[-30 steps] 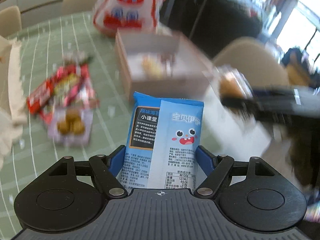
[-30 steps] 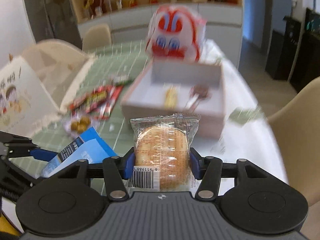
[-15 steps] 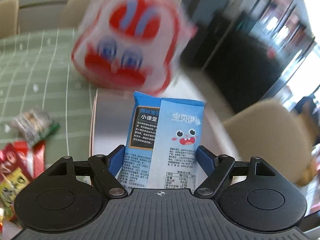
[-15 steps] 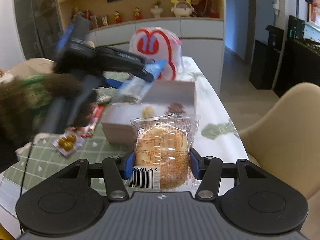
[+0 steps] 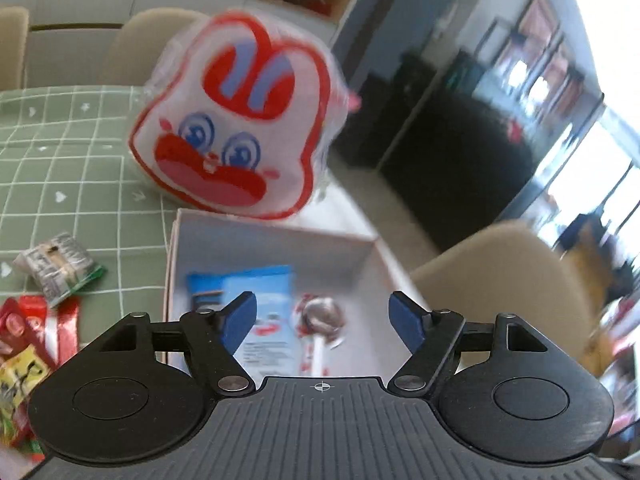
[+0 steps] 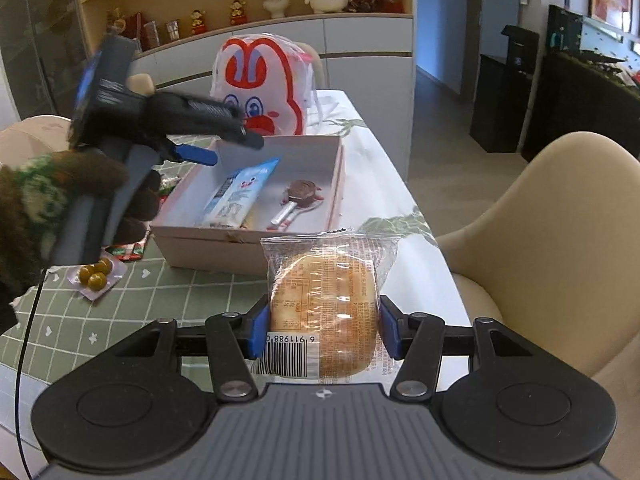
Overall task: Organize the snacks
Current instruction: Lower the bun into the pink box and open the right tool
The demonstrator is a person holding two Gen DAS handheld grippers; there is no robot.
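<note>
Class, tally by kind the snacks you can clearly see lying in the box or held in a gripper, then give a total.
blue packet, in the box: 1
lollipop, in the box: 1
wrapped bun, in the right gripper: 1
Total: 3
A yellowish sliver beside the packet is too hidden to count.

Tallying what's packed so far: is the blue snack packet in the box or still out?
In. The blue packet lies inside the box, leaning on its wall beside a lollipop.
</note>
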